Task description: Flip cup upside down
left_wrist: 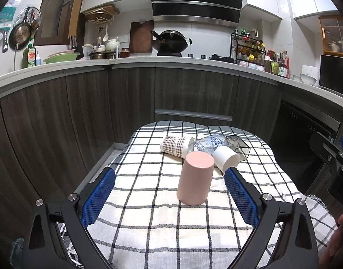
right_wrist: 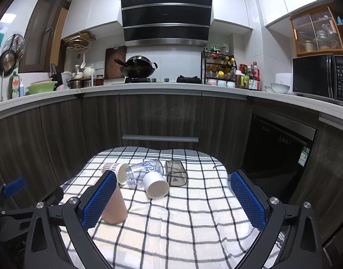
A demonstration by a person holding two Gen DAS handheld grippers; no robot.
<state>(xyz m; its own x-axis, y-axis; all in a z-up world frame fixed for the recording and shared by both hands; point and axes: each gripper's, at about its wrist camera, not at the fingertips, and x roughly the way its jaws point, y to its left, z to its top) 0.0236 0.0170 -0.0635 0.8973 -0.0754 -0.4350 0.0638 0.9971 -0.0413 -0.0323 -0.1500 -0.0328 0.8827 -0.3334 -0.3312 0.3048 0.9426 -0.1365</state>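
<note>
A pink cup (left_wrist: 195, 178) stands upside down on the checked cloth (left_wrist: 149, 219), its base up. My left gripper (left_wrist: 170, 174) is open and empty, its blue pads on either side of the cup and a little short of it. In the right wrist view the pink cup (right_wrist: 116, 208) sits partly behind the left finger (right_wrist: 99, 199). My right gripper (right_wrist: 173, 198) is open and empty over the cloth (right_wrist: 182, 224).
Behind the pink cup lie a checked paper cup (left_wrist: 174, 145), a clear glass jar (left_wrist: 208, 144), a white cup (left_wrist: 226, 159) and a smoky square container (left_wrist: 239, 146), all on their sides. Dark kitchen cabinets (left_wrist: 131, 98) stand close behind the table.
</note>
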